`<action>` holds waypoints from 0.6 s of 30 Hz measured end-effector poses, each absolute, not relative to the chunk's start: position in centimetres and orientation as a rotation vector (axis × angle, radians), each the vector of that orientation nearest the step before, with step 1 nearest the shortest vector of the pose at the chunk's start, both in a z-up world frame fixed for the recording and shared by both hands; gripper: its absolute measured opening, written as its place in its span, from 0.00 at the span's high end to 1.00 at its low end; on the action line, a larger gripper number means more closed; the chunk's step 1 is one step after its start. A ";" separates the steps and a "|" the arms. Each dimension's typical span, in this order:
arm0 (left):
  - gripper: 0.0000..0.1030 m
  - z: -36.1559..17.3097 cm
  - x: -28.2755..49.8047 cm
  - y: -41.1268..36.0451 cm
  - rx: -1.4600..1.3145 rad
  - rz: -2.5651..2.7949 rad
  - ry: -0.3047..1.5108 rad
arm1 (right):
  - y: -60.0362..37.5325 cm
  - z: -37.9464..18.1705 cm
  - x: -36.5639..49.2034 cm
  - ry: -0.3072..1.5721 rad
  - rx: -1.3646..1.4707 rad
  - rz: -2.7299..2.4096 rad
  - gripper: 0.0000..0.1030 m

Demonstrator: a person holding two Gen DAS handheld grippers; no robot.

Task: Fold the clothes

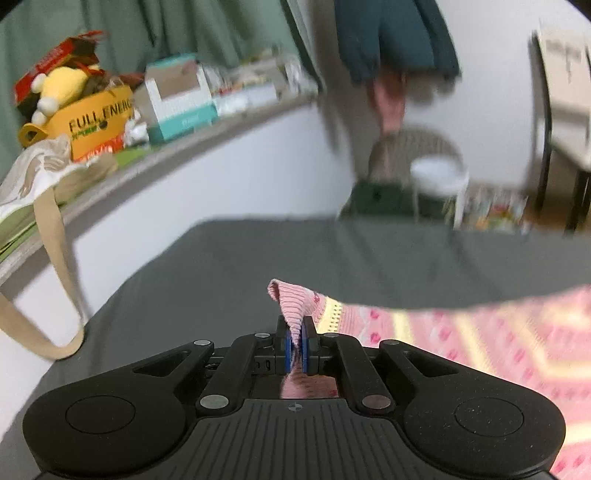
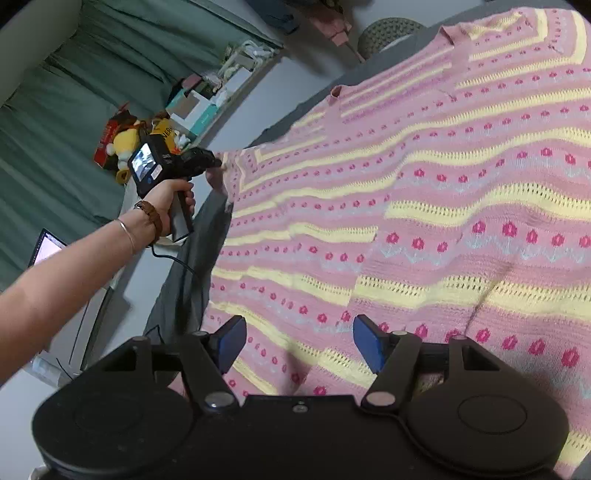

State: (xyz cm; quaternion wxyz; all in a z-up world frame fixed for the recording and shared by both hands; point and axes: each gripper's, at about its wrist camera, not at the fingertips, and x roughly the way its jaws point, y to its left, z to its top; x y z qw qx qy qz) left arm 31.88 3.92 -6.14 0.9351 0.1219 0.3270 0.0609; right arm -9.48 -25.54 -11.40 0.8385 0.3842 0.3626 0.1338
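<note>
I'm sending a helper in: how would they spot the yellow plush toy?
Start at the long ledge under the green curtain. At its cluttered end stands an orange box printed FULL ENERGY; the yellow plush toy sits on it, the only soft thing among cartons.

Before you, green curtains [image 1: 177, 26] behind a long grey ledge [image 1: 192, 147] cluttered with boxes, a yellow plush toy [image 1: 61, 90] at its left end, white wall [image 1: 236, 184] below, round white stool [image 1: 439, 175] beyond the grey-covered bed's [image 1: 258, 266] far edge
</note>
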 end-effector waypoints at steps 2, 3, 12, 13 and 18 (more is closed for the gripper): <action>0.95 -7.8 32.5 4.9 0.173 0.132 0.777 | -25.6 -11.6 -9.4 0.774 0.814 0.284 0.39; 0.95 -8.6 32.8 5.2 0.124 0.134 0.827 | -25.6 -11.7 -9.4 0.778 0.814 0.285 0.39; 0.16 -6.3 29.8 9.2 -0.067 0.072 0.816 | -25.3 -11.5 -9.3 0.792 0.766 0.288 0.38; 0.16 -5.7 28.8 9.9 -0.087 0.052 0.815 | -25.1 -11.4 -9.3 0.792 0.754 0.287 0.38; 0.16 -4.9 23.6 12.0 -0.276 -0.095 0.887 | -24.6 -10.8 -9.9 0.790 0.745 0.287 0.36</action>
